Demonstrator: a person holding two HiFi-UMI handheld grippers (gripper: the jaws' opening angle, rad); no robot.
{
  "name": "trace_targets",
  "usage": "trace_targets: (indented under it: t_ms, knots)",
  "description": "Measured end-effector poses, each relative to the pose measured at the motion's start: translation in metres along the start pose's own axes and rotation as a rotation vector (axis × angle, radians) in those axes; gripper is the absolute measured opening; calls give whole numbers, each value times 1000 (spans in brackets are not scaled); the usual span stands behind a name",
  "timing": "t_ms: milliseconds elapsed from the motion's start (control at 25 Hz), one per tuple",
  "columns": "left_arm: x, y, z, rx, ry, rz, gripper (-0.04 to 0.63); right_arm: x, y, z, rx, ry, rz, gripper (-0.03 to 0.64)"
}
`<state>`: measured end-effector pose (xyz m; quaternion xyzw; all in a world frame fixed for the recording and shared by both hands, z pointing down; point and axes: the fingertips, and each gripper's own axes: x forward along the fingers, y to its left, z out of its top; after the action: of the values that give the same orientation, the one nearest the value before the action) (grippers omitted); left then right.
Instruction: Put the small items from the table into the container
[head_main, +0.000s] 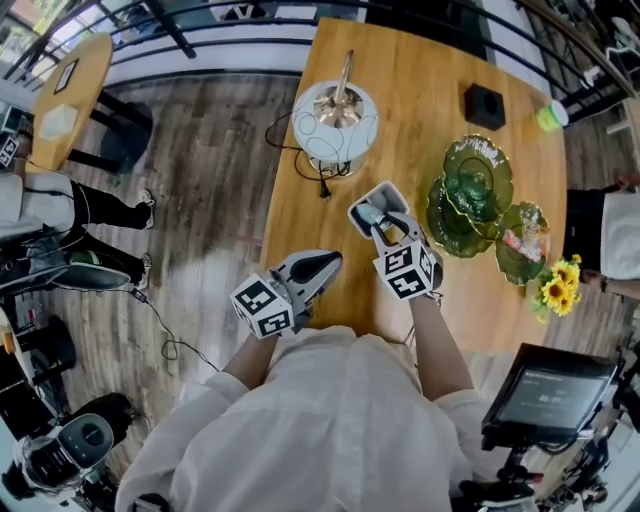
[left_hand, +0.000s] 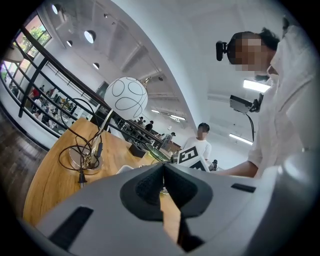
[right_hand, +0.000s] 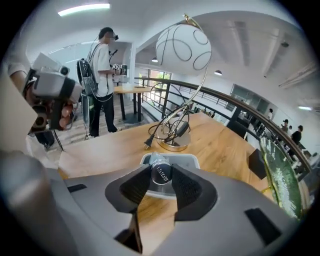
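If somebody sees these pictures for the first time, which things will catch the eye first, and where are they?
First come the right tongs, closed on a small cylinder with a dark labelled end and held over the shallow light grey plastic container on the wooden table. Beyond it stands the white globe lamp with thin gold lines, and to the right lie the overlapping green glass dishes.

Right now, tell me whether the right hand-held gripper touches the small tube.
Touching: the right gripper view shows the right hand-held gripper clamped on the small tube.
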<state>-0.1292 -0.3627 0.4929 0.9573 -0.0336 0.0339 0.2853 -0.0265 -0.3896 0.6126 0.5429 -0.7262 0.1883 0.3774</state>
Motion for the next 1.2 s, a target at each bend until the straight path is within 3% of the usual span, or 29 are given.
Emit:
trace_targets:
  t_ms: [320, 760, 960, 1200]
  knots:
    - [27, -16, -2, 6, 10, -71, 8, -88, -38, 42, 99, -190, -125, 138]
    - [73, -56, -11, 37, 54, -164, 8, -191, -84, 39, 215, -328, -270, 138]
    - [88, -73, -17, 40, 75, -184, 8, -241, -107, 25, 285, -399, -326, 138]
    - [107, -93, -22, 65, 94, -216, 8, -280, -125, -23, 390, -440, -365, 138]
